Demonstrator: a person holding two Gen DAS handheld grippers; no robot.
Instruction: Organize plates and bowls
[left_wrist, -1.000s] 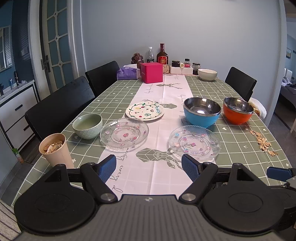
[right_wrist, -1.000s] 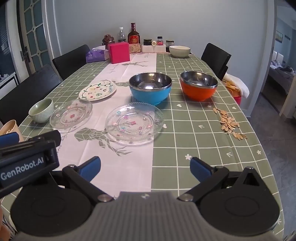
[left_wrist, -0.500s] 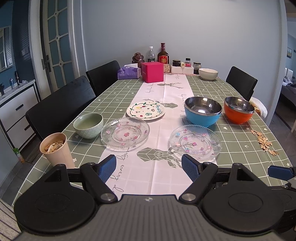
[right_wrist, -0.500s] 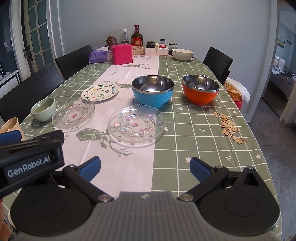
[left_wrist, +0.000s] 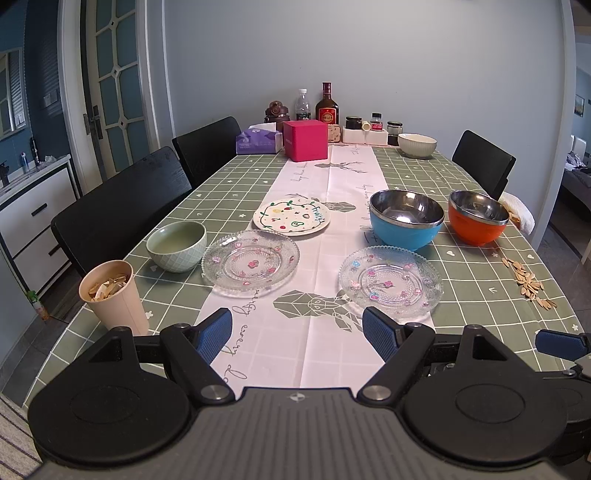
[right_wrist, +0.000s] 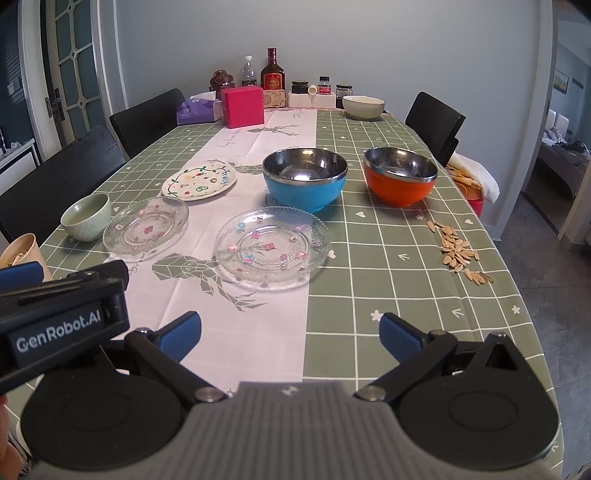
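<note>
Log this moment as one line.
left gripper: open, empty | right gripper: open, empty | clear glass flowered plates, blue steel-lined bowl: untouched on table

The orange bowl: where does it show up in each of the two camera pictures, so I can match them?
Left wrist view: the orange bowl sits right of centre, near the table's right edge, beside the blue bowl.
Right wrist view: the orange bowl sits above centre, slightly right, again just right of the blue bowl.
Shared landmark: the pink box at the table's far end.

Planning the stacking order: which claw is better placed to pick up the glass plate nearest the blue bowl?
Probably the right claw: open, with that glass plate just ahead of it.
</note>
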